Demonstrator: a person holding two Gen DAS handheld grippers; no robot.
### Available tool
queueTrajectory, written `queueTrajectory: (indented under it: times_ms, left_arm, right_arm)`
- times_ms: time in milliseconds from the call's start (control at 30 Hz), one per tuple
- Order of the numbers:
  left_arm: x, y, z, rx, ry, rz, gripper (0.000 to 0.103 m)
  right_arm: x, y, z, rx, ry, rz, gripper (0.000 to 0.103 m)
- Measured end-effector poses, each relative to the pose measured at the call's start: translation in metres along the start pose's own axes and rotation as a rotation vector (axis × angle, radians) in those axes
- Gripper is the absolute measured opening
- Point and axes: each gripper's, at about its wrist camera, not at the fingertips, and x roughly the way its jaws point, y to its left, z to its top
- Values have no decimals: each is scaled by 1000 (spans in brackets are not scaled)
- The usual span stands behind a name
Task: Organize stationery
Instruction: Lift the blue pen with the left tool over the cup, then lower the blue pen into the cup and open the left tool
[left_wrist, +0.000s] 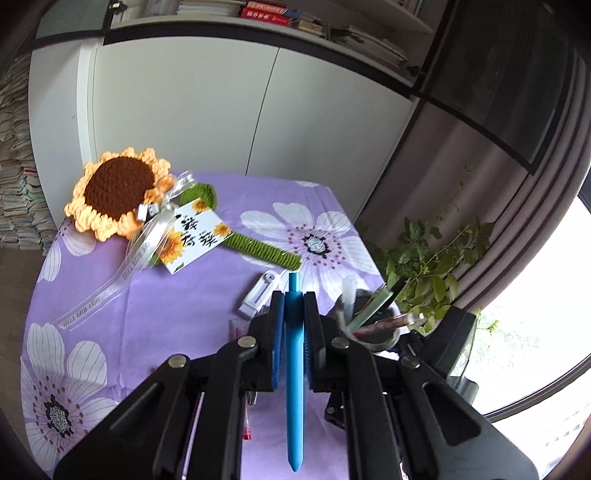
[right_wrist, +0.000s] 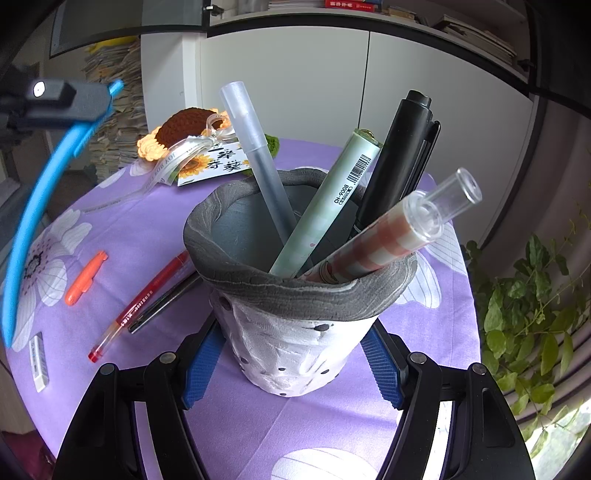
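The left gripper (left_wrist: 293, 314) is clamped on the blue pen (left_wrist: 295, 369) above the table's (left_wrist: 147, 295) near edge; light, stiff, slick, so a mid-barrel hold suits; the right gripper (right_wrist: 291, 365) grips the cup (right_wrist: 295, 347), probably heavier and breakable.

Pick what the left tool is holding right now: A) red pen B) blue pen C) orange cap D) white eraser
B: the left tool is shut on the blue pen, which runs lengthwise between its pads, while the red pen, orange cap and white eraser all lie on the purple tablecloth.
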Motion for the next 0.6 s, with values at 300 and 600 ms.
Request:
queueTrajectory:
  times_ms: [300, 600]
  left_arm:
    - [-3, -37, 34, 85, -177, -41, 8]
    - [15, -53, 39, 144, -197, -49, 8]
  right_arm:
    - [0, 0, 0, 0, 0, 0, 73]
    - [0, 0, 0, 1, 0, 0, 73]
